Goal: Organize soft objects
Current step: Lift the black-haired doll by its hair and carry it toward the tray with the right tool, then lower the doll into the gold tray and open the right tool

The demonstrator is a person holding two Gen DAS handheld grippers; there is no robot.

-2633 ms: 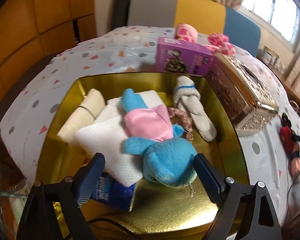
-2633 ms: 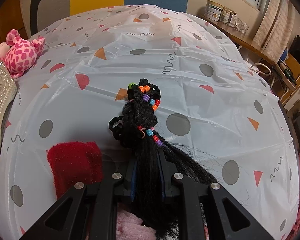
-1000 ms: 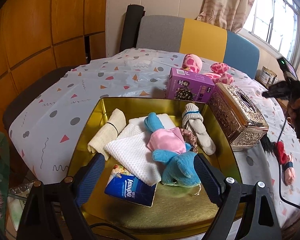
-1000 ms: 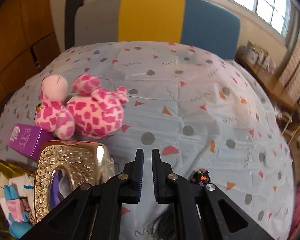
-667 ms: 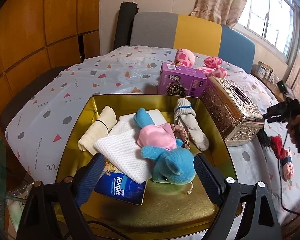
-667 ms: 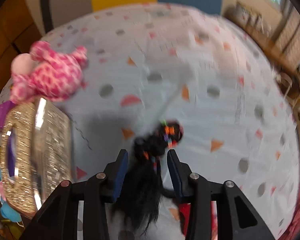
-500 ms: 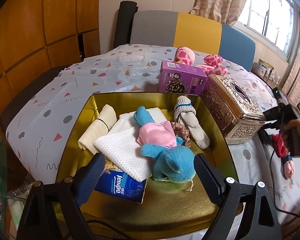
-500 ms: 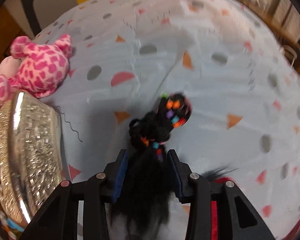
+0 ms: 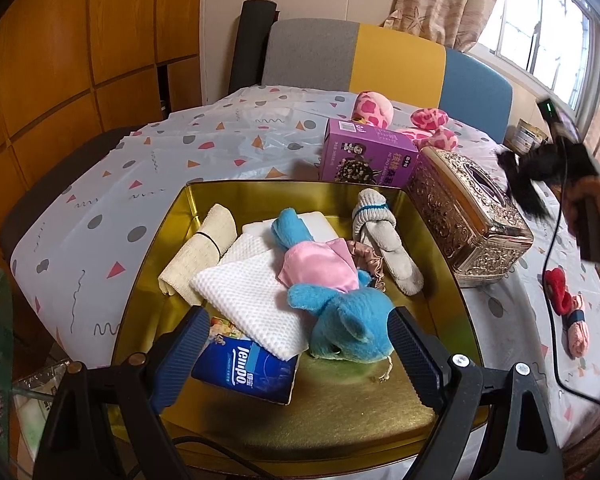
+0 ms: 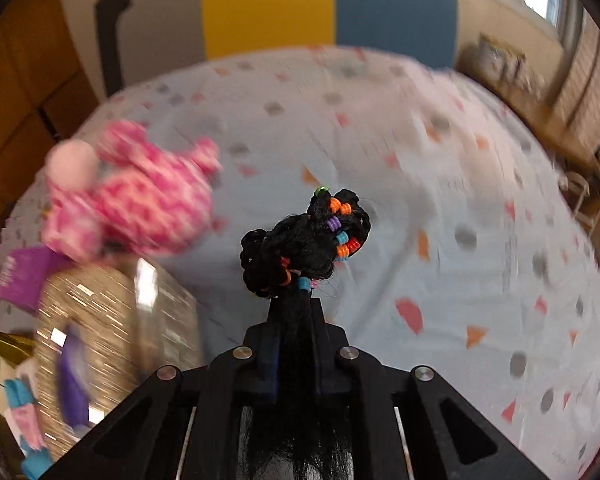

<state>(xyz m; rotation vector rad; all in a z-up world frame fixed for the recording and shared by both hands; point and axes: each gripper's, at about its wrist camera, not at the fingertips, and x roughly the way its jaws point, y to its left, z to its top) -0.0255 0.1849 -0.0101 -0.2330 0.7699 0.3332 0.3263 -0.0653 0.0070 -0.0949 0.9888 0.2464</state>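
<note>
My right gripper (image 10: 296,308) is shut on a black braided hairpiece with coloured beads (image 10: 308,240) and holds it in the air above the table; it also shows in the left wrist view (image 9: 528,176). My left gripper (image 9: 300,356) is open and empty, hovering over the near edge of the gold tray (image 9: 340,408). The tray holds a blue plush toy in a pink shirt (image 9: 332,292), a white cloth (image 9: 248,296), a rolled beige towel (image 9: 200,252), a grey sock (image 9: 384,236) and a blue tissue pack (image 9: 244,368).
An ornate metal tissue box (image 9: 468,216) stands right of the tray, a purple box (image 9: 364,152) behind it. A pink spotted plush (image 10: 132,200) lies at the back. Red and pink soft items (image 9: 568,304) lie on the table at the right.
My right gripper closed on the black hairpiece and lifted it off the table, swinging left toward the tissue box. My left gripper stayed open over the tray.
</note>
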